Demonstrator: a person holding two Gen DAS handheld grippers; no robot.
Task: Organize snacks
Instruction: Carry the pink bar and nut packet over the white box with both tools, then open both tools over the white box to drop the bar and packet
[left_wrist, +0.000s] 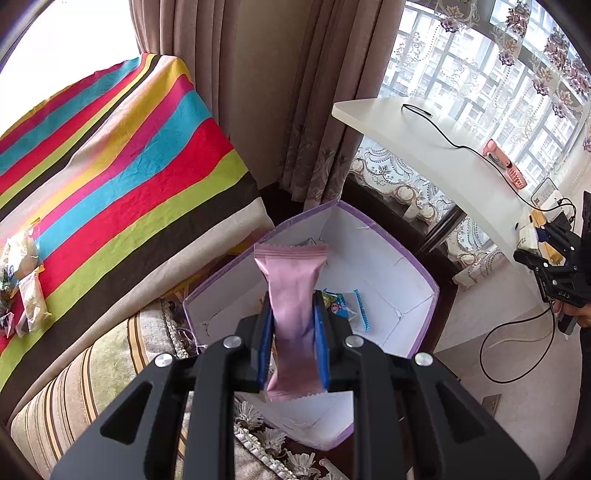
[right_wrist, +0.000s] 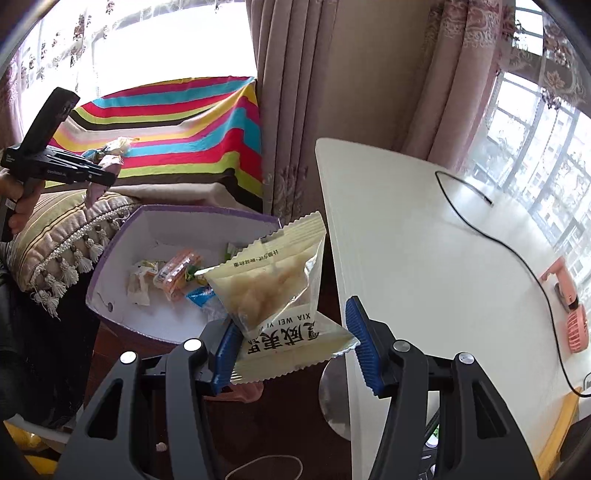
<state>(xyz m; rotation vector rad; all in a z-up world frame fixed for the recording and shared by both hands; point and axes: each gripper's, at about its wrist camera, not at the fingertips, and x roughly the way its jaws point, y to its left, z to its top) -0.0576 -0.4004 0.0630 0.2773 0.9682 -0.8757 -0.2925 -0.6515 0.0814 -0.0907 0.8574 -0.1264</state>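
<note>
My left gripper is shut on a pink snack packet and holds it over the open purple-rimmed white box. A blue-wrapped candy lies on the box floor. My right gripper has its jaws wide apart; a cream and clear snack bag with printed letters sits between them, leaning on the left pad, just right of the box. Several small snacks lie in the box. The left gripper also shows at the left of the right wrist view, with the pink packet.
A striped cloth covers a surface with more snack packets at its left edge. A tasselled cushion lies beside the box. A white table holds a black cable and a pink fan. Curtains hang behind.
</note>
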